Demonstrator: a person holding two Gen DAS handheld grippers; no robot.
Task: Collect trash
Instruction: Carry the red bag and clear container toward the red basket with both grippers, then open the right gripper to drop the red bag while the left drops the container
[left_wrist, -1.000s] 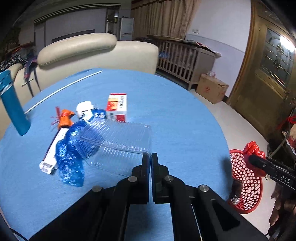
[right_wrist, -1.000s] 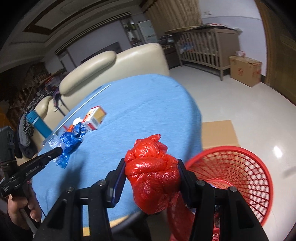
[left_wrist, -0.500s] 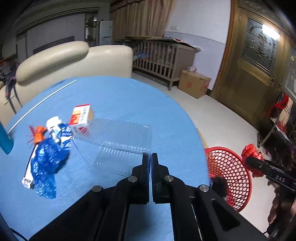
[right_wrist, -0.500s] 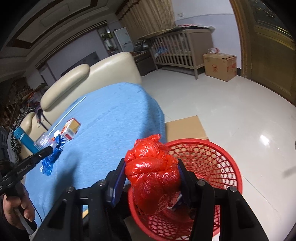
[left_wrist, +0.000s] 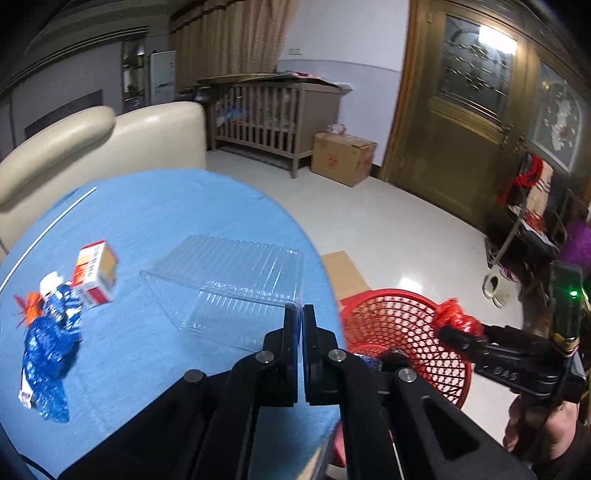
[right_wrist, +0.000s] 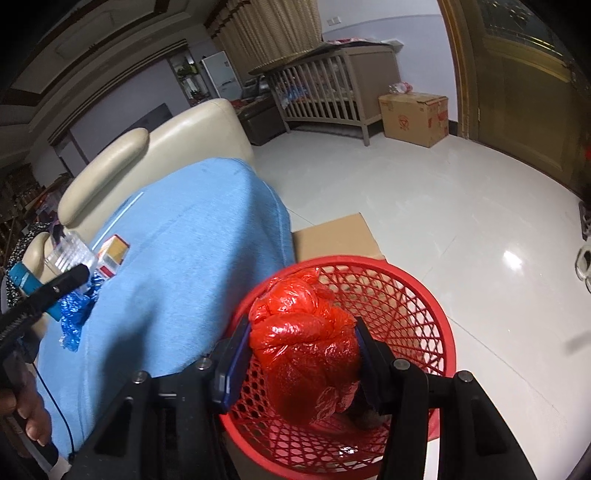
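The crumpled red plastic bag (right_wrist: 304, 347), soft and light, is clamped mid-bundle by the right gripper (right_wrist: 301, 354) at lower centre, above the red mesh basket (right_wrist: 424, 295). The clear ribbed plastic tray (left_wrist: 229, 280), thin and easily crushed, is pinched by its rim in the left gripper (left_wrist: 300, 325).

A crumpled red plastic bag (right_wrist: 306, 354) is hanging above the red mesh basket (right_wrist: 417, 295), which is standing on the floor just right of the table edge. A clear ribbed plastic container (left_wrist: 236, 280) is lying tilted near the table's right edge. Further left, a small red-and-white carton (left_wrist: 94, 273) is sitting beside a crumpled blue wrapper (left_wrist: 48, 350), with an orange scrap (left_wrist: 31, 312) lying at the wrapper's far left end.
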